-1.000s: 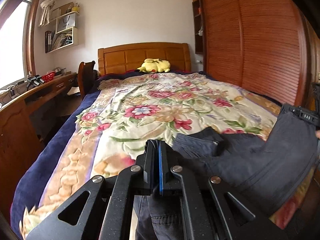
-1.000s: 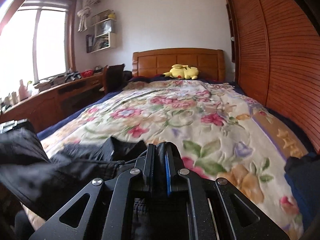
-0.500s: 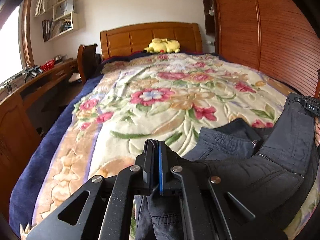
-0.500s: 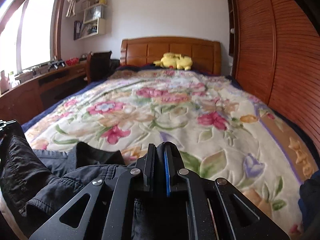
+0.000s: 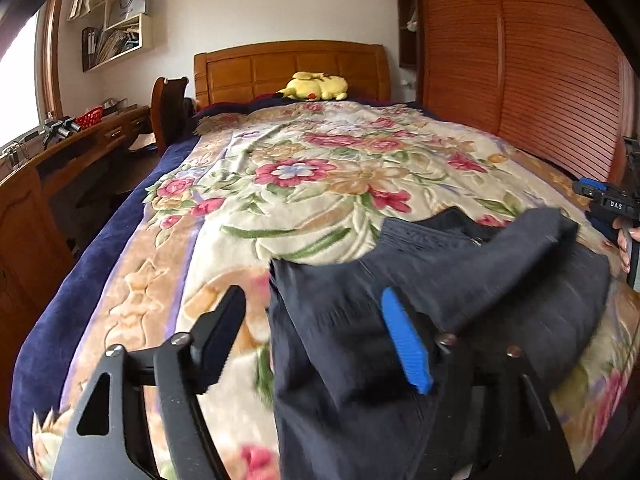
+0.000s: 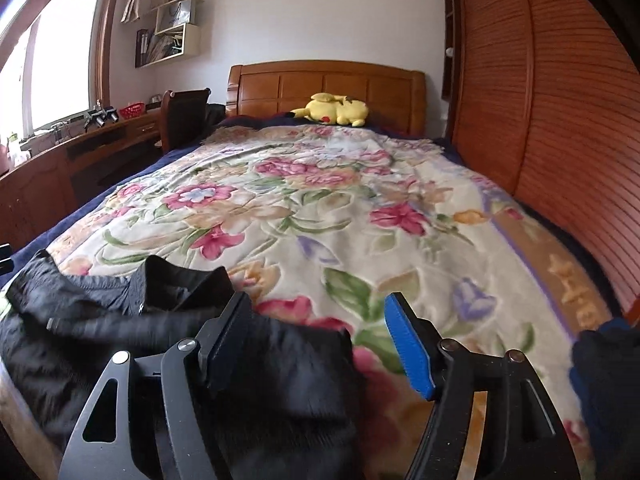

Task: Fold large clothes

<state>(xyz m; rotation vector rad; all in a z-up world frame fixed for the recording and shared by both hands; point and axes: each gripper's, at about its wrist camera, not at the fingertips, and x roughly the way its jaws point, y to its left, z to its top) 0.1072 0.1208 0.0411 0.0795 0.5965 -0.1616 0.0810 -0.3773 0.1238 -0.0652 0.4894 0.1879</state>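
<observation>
Both grippers' jaws are opening, letting go of the dark jacket (image 5: 460, 280), which is lying bunched on the floral blanket (image 5: 312, 184) at the bed's foot. Fabric is lying slack between the left gripper (image 5: 320, 340) and right gripper (image 6: 320, 336) pads, unpinched. Judgement: withdrawing straight back, without snagging cloth, is what keeps the fold flat.

jacket (image 5: 460, 280): dark matt cloth, finely quilted | blanket (image 5: 320, 184): plush, embossed floral fleece | headboard (image 5: 292, 68): glossy wood | wardrobe doors (image 5: 540, 80): ribbed wood slats | left gripper (image 5: 316, 340): matt black, ridged blue pad
</observation>
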